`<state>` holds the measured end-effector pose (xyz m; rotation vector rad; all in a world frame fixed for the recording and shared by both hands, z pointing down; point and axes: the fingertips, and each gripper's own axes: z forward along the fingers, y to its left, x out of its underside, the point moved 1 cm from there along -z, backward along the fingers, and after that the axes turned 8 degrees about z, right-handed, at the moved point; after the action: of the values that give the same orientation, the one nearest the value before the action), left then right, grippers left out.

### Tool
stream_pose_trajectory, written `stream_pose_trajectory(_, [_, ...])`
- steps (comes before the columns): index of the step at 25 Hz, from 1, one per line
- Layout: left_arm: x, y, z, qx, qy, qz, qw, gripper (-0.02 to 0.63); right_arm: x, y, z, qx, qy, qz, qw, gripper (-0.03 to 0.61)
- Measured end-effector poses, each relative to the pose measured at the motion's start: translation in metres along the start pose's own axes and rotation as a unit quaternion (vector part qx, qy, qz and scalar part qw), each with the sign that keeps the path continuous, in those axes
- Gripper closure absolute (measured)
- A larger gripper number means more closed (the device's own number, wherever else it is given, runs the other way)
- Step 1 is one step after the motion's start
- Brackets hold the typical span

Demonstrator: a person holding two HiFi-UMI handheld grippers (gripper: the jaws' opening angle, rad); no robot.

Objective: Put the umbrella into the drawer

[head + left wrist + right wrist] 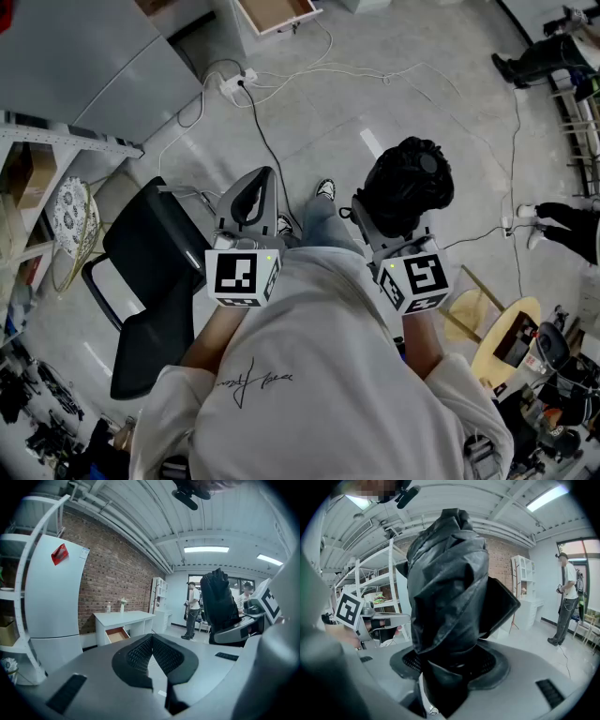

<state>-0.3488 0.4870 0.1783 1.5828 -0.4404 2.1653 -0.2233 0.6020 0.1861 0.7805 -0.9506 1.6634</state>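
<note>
**Umbrella held, drawer ahead**
Right tongs [450,665], spread wide, clamp the folded black umbrella [447,583]; left tongs [152,639] are closed and empty. Well beyond them the desk [123,617] drawer [116,635] stands open: grip firmly, lower it in lengthwise.

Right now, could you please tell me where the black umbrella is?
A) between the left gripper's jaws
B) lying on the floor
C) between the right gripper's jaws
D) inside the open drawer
C: the umbrella sits clamped in the right gripper, its jaws pressing on it, as the right gripper view shows.
</note>
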Motion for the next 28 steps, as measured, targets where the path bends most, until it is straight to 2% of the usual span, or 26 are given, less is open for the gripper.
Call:
stream_pose_trajectory(11, [-0.005,0.007,0.026,-0.029,0.007,-0.011,0.9995,0.595,-0.009,-0.027,0.024,-0.024,0.015,-0.003,1.000,0.322])
stream_pose_trajectory(28, [-0.043,-0.011,0.144,-0.055,0.006,-0.013,0.9984,0.595,-0.056,-0.133,0.078,-0.080,0.020,-0.006,0.997,0.314])
